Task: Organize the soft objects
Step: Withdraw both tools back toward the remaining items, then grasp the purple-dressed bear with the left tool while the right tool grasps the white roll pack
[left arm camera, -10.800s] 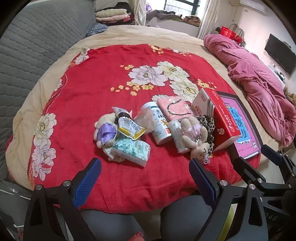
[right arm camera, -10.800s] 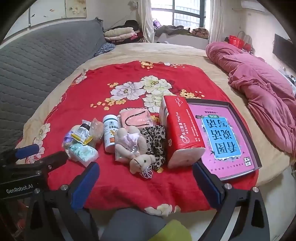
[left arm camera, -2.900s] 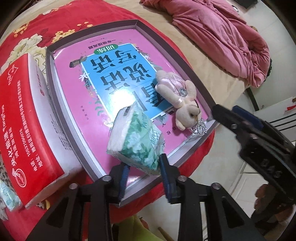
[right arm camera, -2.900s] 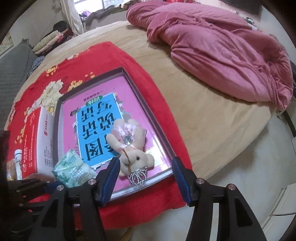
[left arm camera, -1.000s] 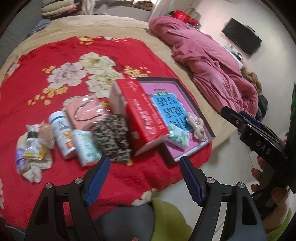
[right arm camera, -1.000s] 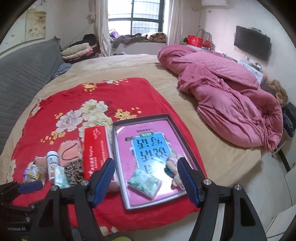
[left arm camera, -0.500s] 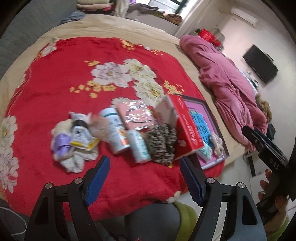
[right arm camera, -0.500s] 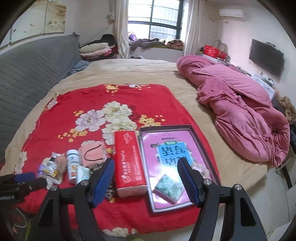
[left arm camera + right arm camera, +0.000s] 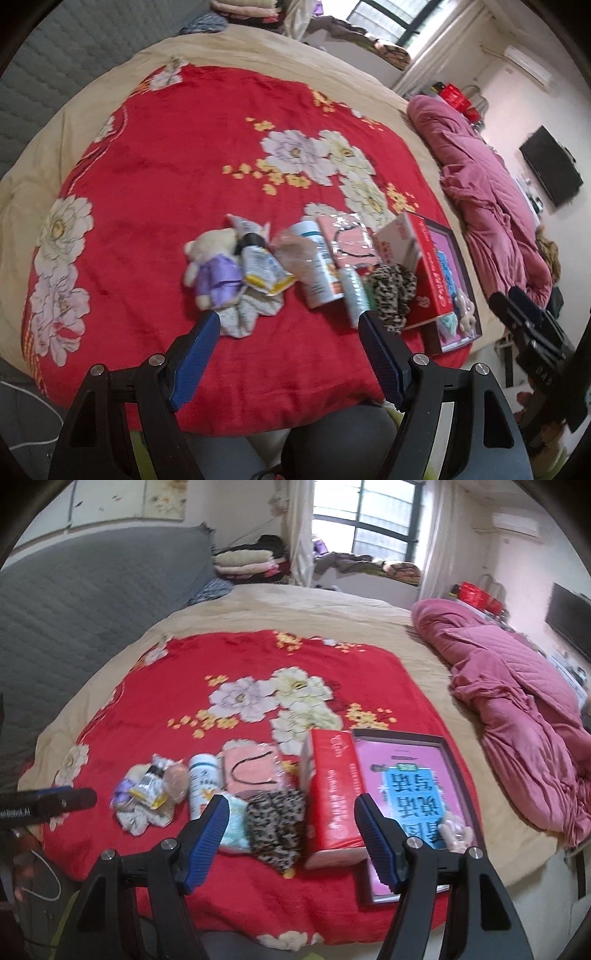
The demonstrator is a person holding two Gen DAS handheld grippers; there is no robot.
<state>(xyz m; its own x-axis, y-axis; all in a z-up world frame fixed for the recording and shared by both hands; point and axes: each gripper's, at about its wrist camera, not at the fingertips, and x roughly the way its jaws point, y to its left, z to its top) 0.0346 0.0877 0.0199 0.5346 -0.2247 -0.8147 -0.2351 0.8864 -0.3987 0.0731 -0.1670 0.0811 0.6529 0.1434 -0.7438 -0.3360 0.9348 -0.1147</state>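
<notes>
A row of items lies on the red floral blanket (image 9: 177,155): a plush bear in purple (image 9: 212,269), a leopard-print cloth (image 9: 393,291) (image 9: 275,821), a pale green tissue pack (image 9: 352,291) (image 9: 234,825) and a pink pouch (image 9: 251,771). A dark-framed pink tray (image 9: 461,771) at the right holds a beige plush toy (image 9: 456,830) and a green tissue pack (image 9: 447,321). My left gripper (image 9: 288,347) is open and empty, hovering near the bed's front edge. My right gripper (image 9: 290,829) is open and empty, above the leopard cloth and red tissue box (image 9: 332,794).
A white bottle (image 9: 203,786) and a small yellow-labelled sachet (image 9: 260,266) lie among the soft things. A crumpled pink quilt (image 9: 517,701) fills the bed's right side. A grey padded headboard (image 9: 81,602) stands at the left.
Both grippers have drawn back from the tray, swung left toward the row of items and now sit closer to it. The beige plush and a green tissue pack were released on the tray earlier.
</notes>
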